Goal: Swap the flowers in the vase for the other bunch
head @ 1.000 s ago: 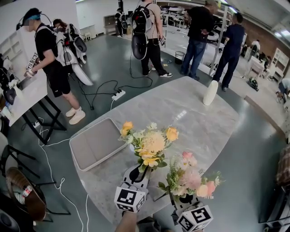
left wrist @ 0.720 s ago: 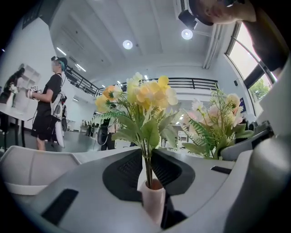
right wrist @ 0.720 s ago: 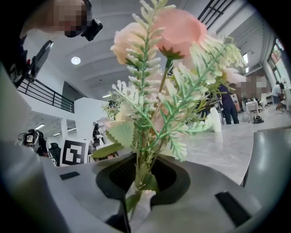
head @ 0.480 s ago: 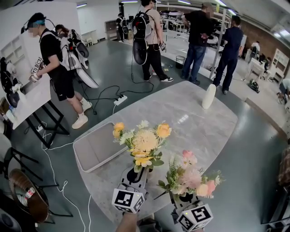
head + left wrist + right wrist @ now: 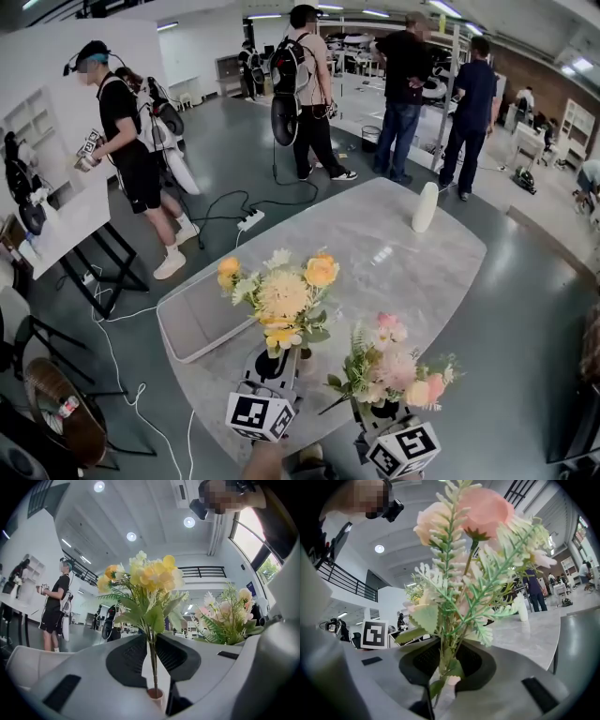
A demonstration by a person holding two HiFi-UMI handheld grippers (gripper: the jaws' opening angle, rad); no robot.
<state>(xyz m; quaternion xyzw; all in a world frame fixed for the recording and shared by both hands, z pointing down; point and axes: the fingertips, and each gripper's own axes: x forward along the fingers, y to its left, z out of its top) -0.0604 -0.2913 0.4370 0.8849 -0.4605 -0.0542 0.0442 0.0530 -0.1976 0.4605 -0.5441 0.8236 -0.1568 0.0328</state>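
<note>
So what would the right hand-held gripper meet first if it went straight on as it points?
Probably nothing soon: the right hand-held gripper points over bare table, with the vase slightly right of its line. Depth is unclear.

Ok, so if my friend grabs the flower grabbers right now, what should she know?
Left gripper: shut on the yellow bunch, above the table.
Right gripper: shut on the pink bunch, beside it.
White vase: no flowers in it, near the table's far edge.
Done: flowers are out of the vase.
Left: put the new bunch in; which one that is, I can't tell.
</note>
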